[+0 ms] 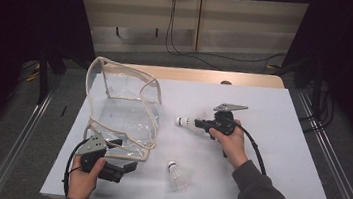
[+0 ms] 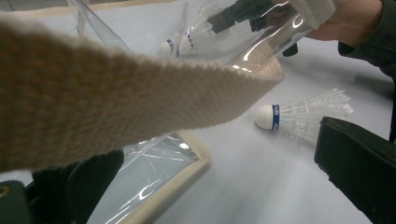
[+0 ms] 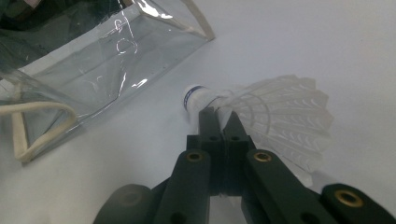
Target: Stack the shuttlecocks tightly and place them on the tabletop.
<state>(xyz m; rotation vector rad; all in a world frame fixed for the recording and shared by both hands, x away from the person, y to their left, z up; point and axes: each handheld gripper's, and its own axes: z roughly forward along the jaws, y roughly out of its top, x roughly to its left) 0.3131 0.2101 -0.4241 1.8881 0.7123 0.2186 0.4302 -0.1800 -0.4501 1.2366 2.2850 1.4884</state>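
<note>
The right gripper (image 3: pixel 219 114) was clamped on a white feathered shuttlecock with a blue-banded cork (image 3: pixel 275 116), holding it just right of the clear plastic bag with cream fabric trim (image 1: pixel 123 111); the left gripper (image 1: pixel 124 166) had its jaws apart at the bag's near edge, the cream trim between them. A second white shuttlecock (image 1: pixel 177 175) lay on the white table (image 1: pixel 270 140), near the middle.

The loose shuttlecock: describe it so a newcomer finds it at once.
Start at the clear bag on the left of the white table. Right of its near corner, toward the front edge, the shuttlecock lies alone. Unlike the other shuttlecock, nothing grips it.
</note>
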